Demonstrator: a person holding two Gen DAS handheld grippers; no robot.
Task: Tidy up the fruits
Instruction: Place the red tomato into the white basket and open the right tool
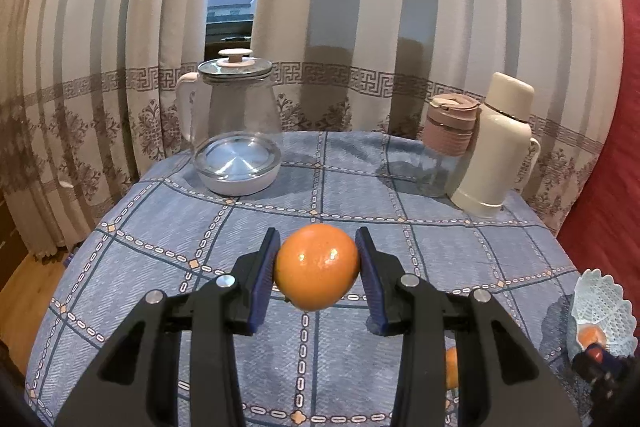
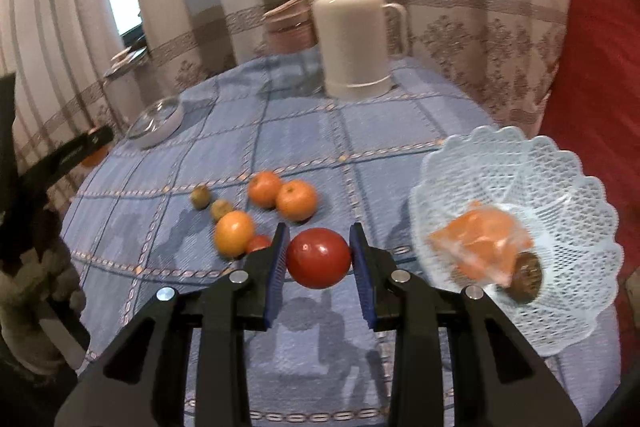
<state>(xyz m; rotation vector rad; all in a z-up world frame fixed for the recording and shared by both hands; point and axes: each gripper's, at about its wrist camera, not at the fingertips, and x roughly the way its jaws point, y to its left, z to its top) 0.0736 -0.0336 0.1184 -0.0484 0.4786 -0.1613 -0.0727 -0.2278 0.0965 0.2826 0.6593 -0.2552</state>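
My left gripper (image 1: 317,267) is shut on an orange (image 1: 316,265), held above the blue checked tablecloth (image 1: 160,227). My right gripper (image 2: 319,257) is shut on a red tomato (image 2: 319,257), lifted over the cloth. Left of it on the table lie several fruits: three oranges (image 2: 296,201), two small brownish fruits (image 2: 200,195) and a red one (image 2: 258,243) partly hidden by my finger. At the right stands a white lace-pattern basket (image 2: 568,187) holding an orange bag (image 2: 486,247) and a brown fruit (image 2: 528,277). The basket (image 1: 600,307) also shows at the left wrist view's right edge.
A glass kettle (image 1: 236,123) stands at the back left. A pink cup (image 1: 452,131) and a cream thermos (image 1: 496,147) stand at the back right; the thermos (image 2: 354,31) shows again behind the fruits. Striped curtains hang behind, and a red cushion (image 2: 592,67) lies right.
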